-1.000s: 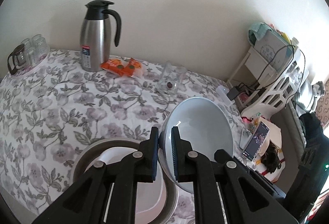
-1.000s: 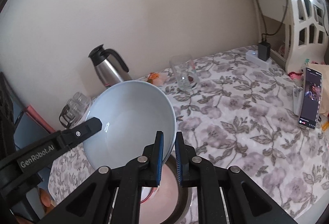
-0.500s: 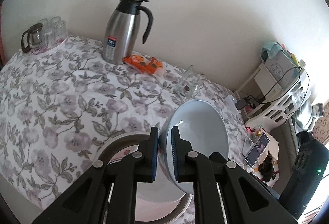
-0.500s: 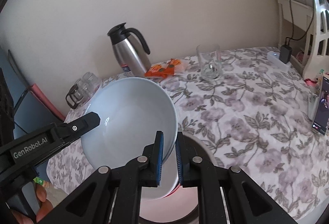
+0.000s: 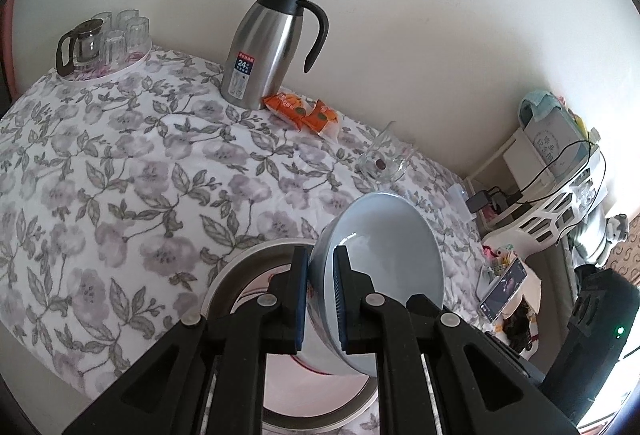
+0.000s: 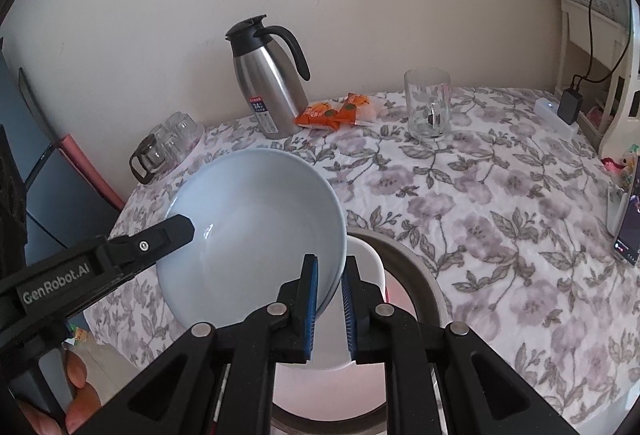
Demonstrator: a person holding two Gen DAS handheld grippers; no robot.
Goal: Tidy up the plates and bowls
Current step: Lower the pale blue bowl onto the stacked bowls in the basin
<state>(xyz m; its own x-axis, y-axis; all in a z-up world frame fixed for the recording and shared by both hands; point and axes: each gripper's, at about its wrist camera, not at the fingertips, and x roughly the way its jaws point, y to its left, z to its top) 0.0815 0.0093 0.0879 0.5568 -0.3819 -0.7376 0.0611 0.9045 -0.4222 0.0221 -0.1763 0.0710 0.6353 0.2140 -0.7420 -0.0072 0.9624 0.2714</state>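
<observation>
A pale blue bowl [image 5: 384,259] is held tilted in the air between both grippers; it also shows in the right wrist view [image 6: 256,227]. My left gripper [image 5: 322,263] is shut on its near rim. My right gripper [image 6: 330,271] is shut on the opposite rim. The left gripper's finger [image 6: 160,235] shows at the bowl's left edge. Below the bowl sits a round metal basin [image 5: 240,271] holding white and pinkish dishes [image 6: 368,267]; its rim also shows in the right wrist view [image 6: 424,275].
On the floral tablecloth [image 5: 120,171] stand a steel thermos jug [image 5: 266,43], orange snack packets [image 5: 304,111], a glass mug [image 6: 428,107] and a tray of glasses with a small teapot [image 5: 100,43]. A white shelf with cables [image 5: 560,175] and a phone [image 6: 628,223] are at right.
Both grippers have lifted the bowl higher and pulled back from the table; the basin and table appear farther below. Both grips on the bowl are unchanged.
</observation>
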